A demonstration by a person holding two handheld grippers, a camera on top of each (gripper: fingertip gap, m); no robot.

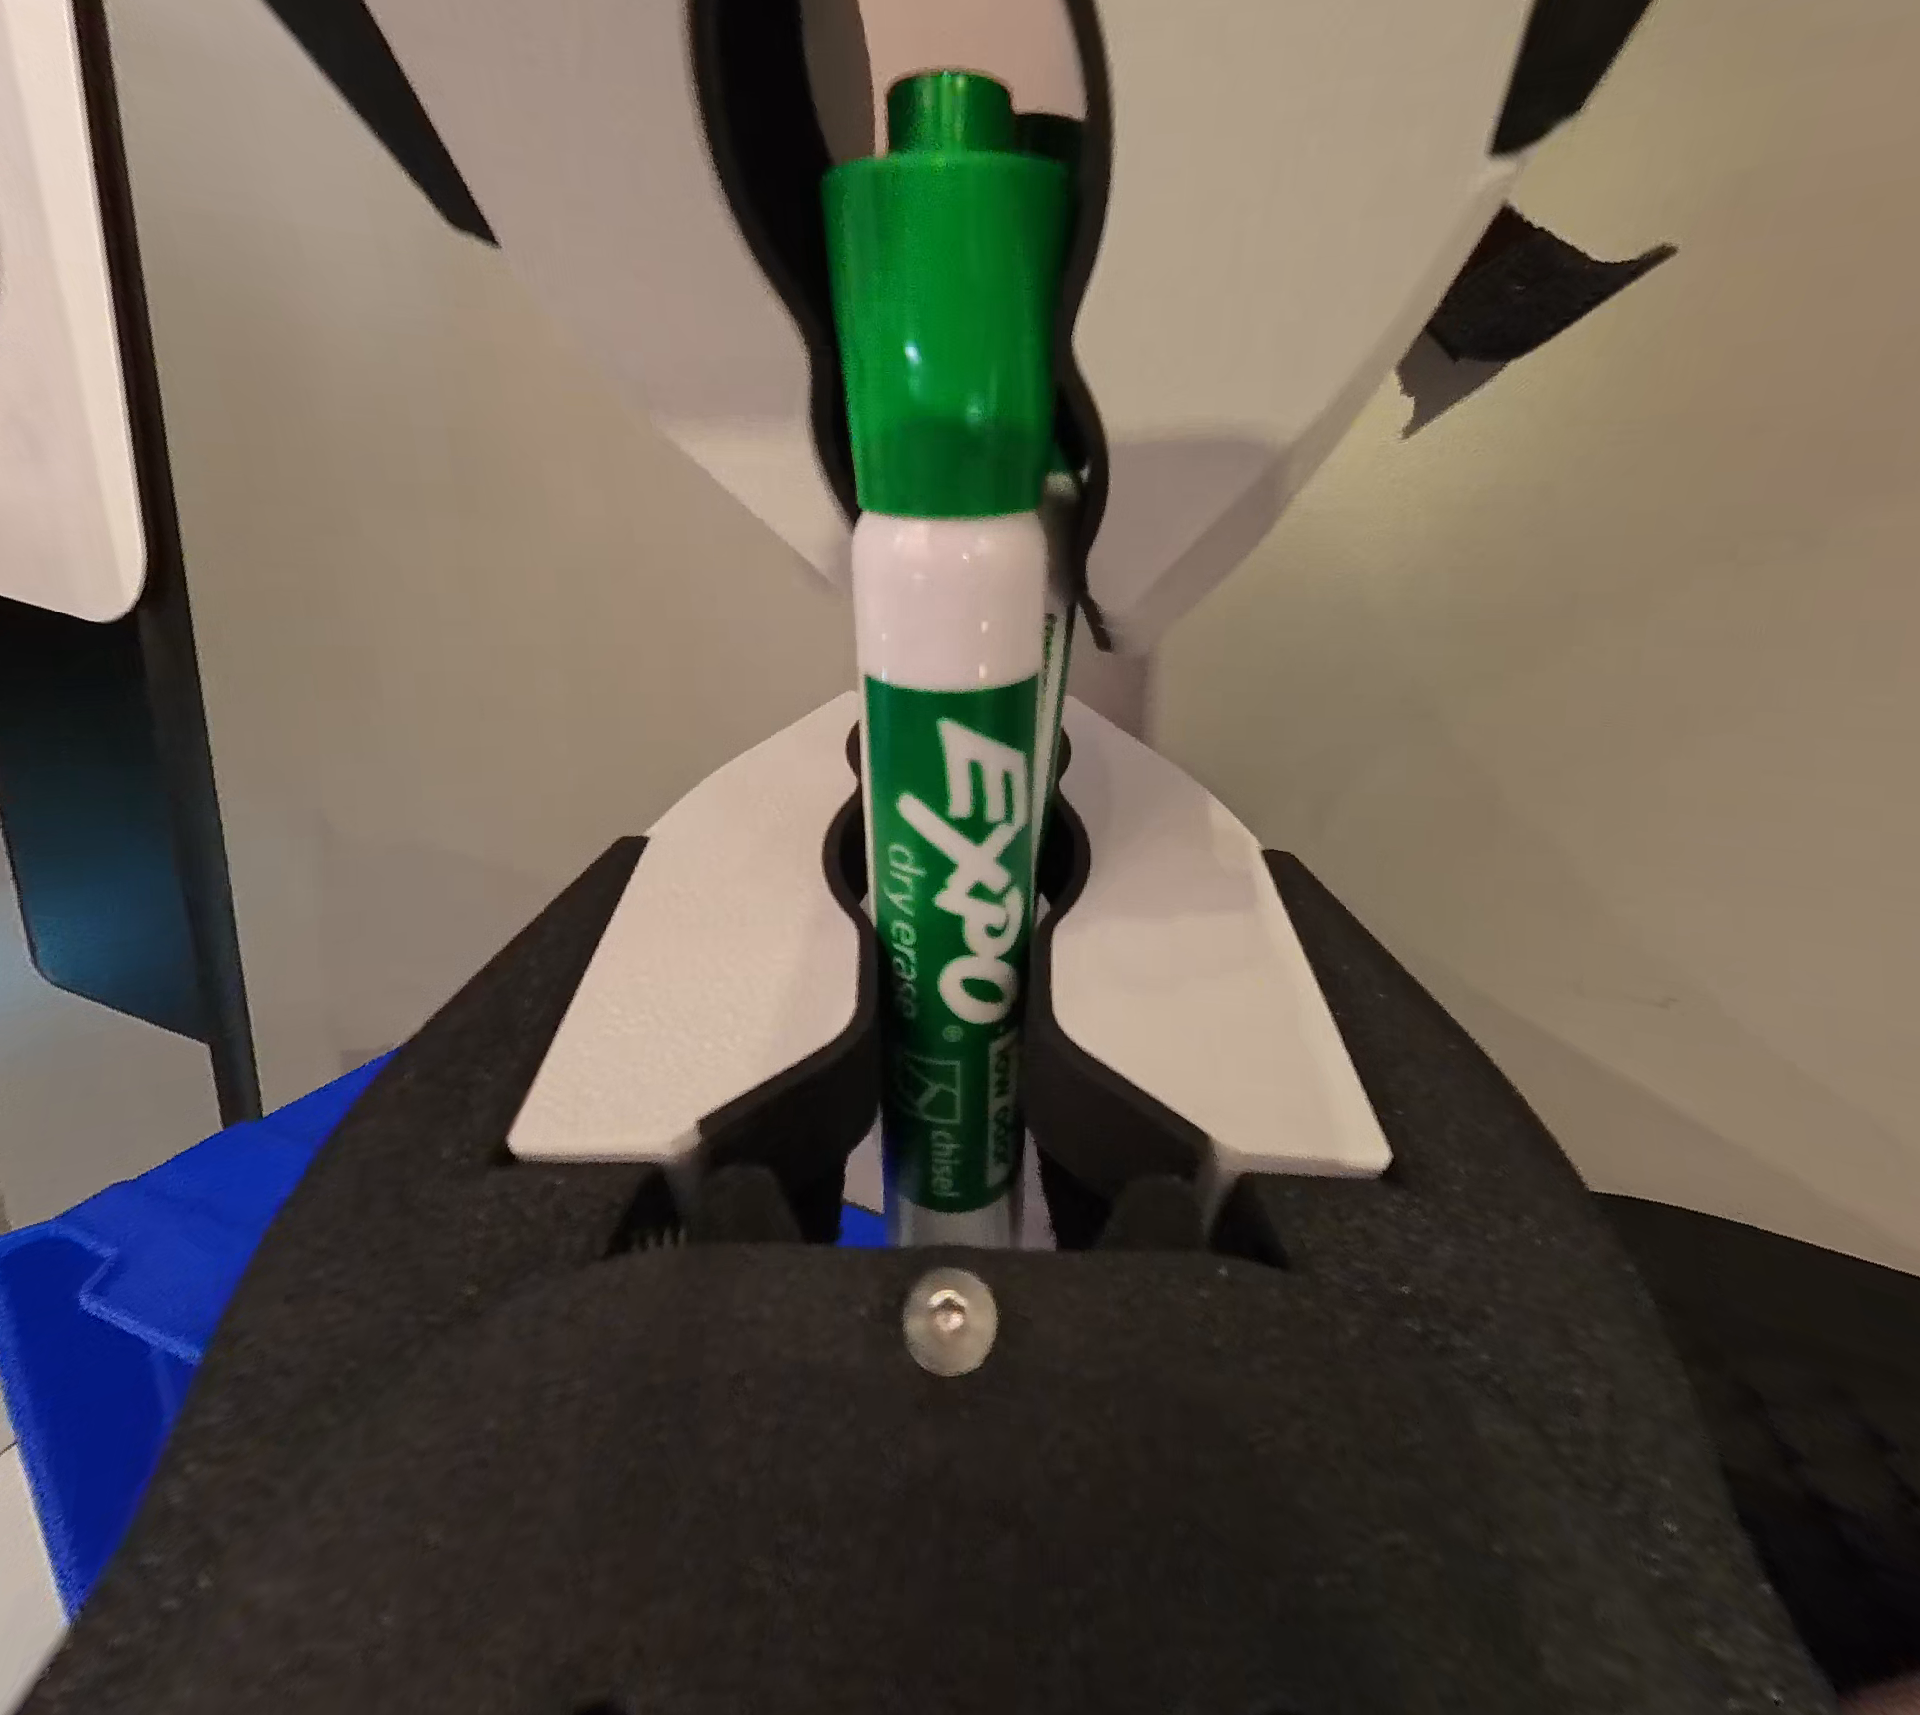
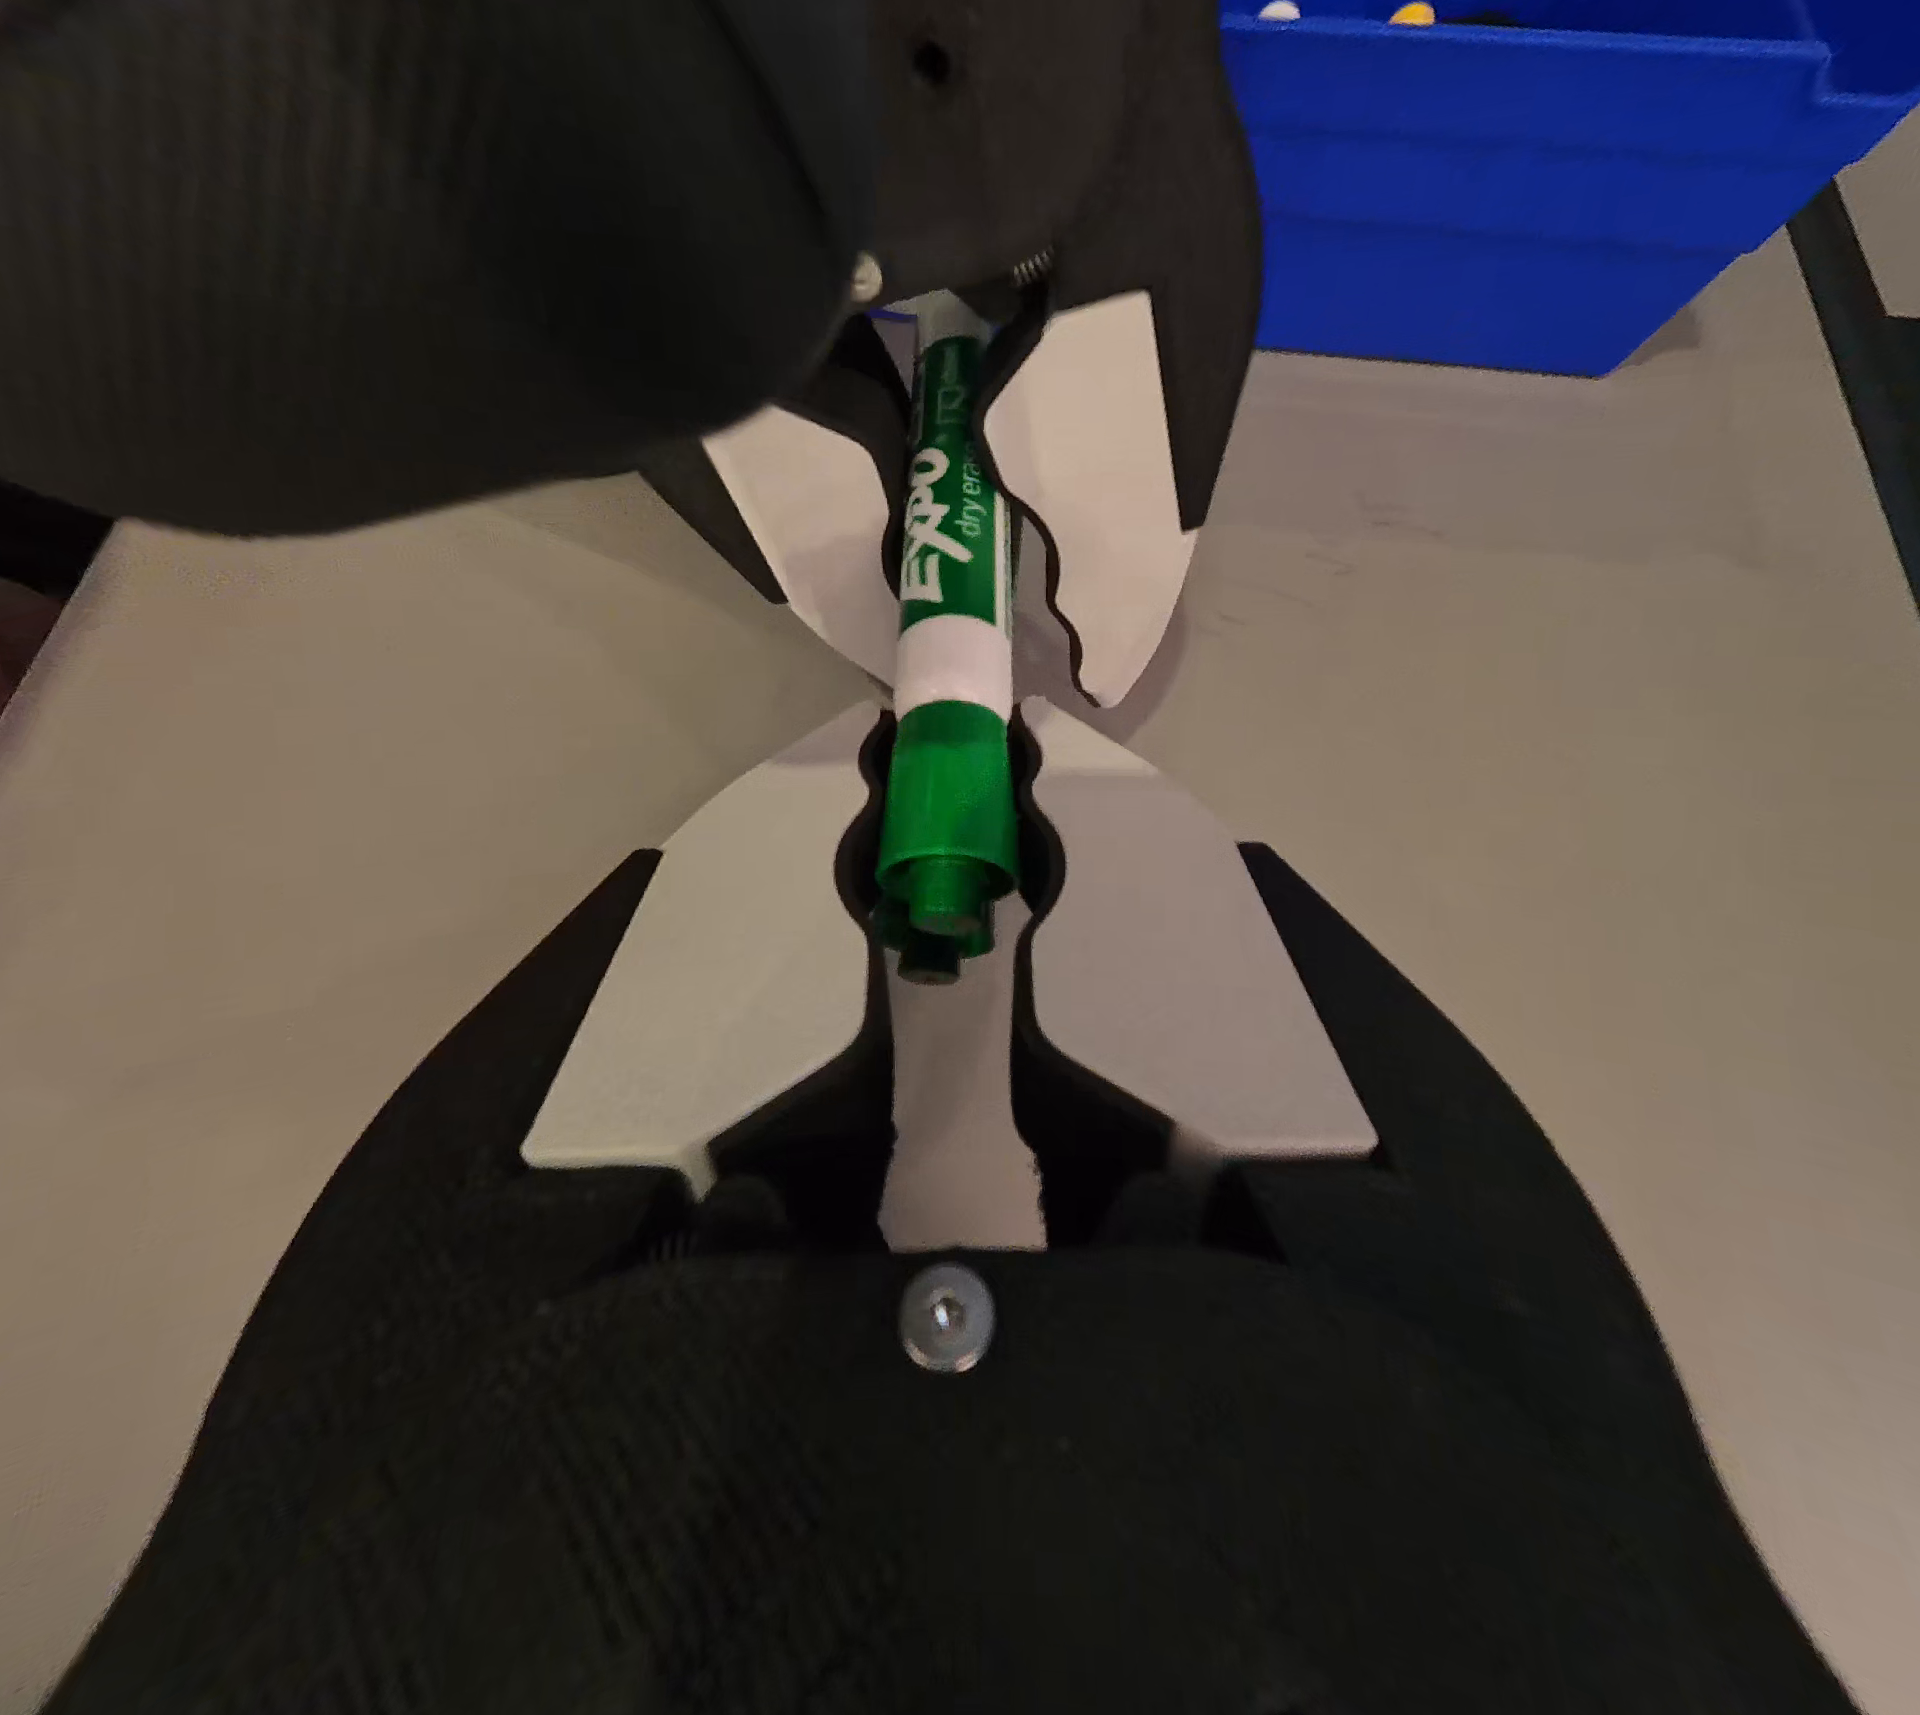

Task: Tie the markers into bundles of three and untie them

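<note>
A bundle of green dry-erase markers with white barrels is held between both grippers above the table. My left gripper is shut on the barrels, with the green caps pointing away from it. My right gripper faces it and is shut around the caps, whose ends sit in the round notch of its jaws. In the right wrist view the left gripper comes down from the top, holding the barrels. In the left wrist view the right gripper shows beyond the caps. At least two markers show, stacked one behind the other.
A blue plastic bin stands at the back right on the pale table, with white and yellow marker ends showing inside. The bin also shows at the lower left of the left wrist view. My right fingertips sit around 5 cm from my left ones.
</note>
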